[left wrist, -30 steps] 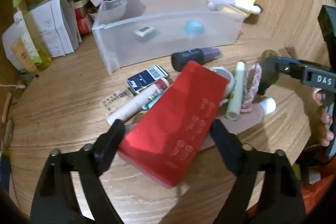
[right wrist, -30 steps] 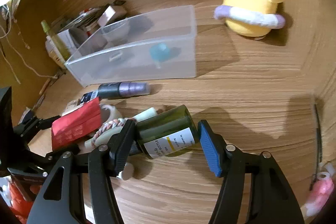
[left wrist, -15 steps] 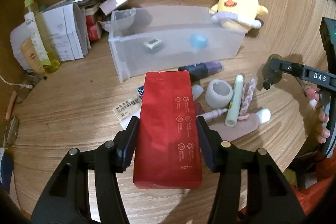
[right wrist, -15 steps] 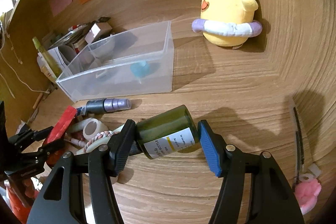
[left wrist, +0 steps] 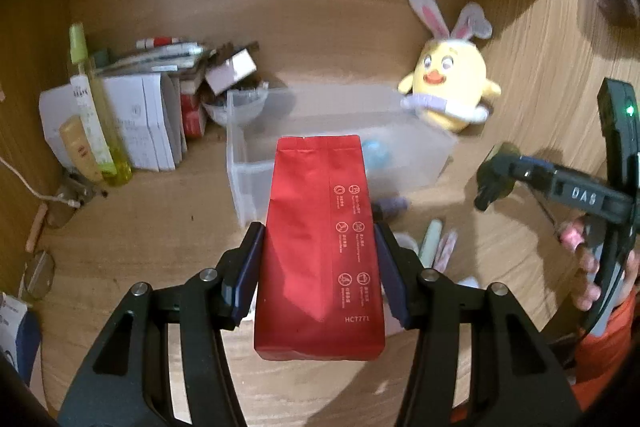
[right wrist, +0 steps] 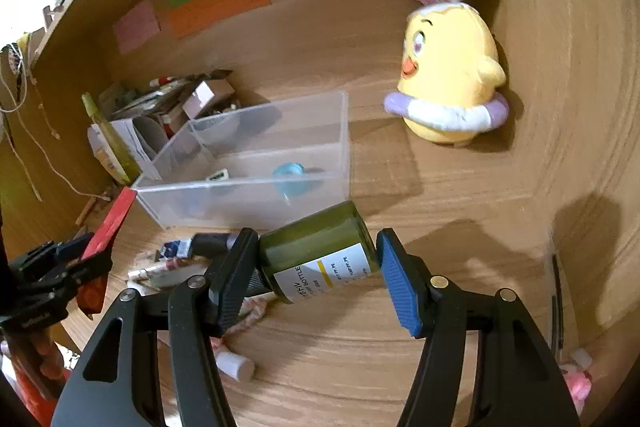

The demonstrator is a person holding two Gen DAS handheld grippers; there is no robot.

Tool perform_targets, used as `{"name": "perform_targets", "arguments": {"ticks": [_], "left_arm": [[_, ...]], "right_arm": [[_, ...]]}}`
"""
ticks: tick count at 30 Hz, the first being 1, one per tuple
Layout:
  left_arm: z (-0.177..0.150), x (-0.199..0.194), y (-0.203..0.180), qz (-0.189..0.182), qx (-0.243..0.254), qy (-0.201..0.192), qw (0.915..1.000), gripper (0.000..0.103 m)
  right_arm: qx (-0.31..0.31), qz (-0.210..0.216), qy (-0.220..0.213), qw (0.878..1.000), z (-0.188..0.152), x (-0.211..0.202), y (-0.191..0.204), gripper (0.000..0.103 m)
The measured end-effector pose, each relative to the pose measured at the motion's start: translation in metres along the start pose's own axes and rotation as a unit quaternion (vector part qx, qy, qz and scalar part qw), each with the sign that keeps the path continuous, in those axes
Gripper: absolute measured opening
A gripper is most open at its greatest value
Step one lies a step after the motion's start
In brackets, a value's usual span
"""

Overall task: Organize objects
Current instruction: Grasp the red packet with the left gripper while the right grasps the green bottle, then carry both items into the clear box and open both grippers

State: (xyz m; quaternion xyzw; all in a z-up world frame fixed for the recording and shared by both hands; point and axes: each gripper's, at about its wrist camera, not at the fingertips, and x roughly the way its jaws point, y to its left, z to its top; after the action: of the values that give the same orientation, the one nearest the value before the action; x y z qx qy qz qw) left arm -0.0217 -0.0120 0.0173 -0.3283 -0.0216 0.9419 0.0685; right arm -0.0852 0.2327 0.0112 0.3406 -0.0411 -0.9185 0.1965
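In the left wrist view, the left gripper (left wrist: 318, 263) at lower centre pinches a red pouch (left wrist: 320, 247) by its long side edges; its jaws have just been closing onto it. The pouch stands upright, covering the middle of the clear bin (left wrist: 248, 163). In the right wrist view, the right gripper (right wrist: 312, 267) at lower centre clamps a green bottle (right wrist: 316, 251) lying tilted crosswise between the pads, below the bin's front wall.
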Motion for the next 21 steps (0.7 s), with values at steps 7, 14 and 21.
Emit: {"name": "perform_targets", "arguments": {"ticks": [7, 14, 21], "left_arm": [[0.021, 0.0, 0.005, 0.009, -0.01, -0.021, 0.9997, 0.054], [0.042, 0.002, 0.006, 0.02, -0.009, -0.047, 0.9987, 0.054], [0.063, 0.01, 0.007, 0.02, -0.011, -0.059, 0.998, 0.054]], "right_arm": [[-0.025, 0.02, -0.028, 0.999, 0.018, -0.005, 0.019, 0.058], [-0.046, 0.035, -0.041, 0.998, 0.037, 0.002, 0.034, 0.058], [-0.065, 0.042, -0.05, 0.996, 0.055, 0.014, 0.045, 0.058]]}}
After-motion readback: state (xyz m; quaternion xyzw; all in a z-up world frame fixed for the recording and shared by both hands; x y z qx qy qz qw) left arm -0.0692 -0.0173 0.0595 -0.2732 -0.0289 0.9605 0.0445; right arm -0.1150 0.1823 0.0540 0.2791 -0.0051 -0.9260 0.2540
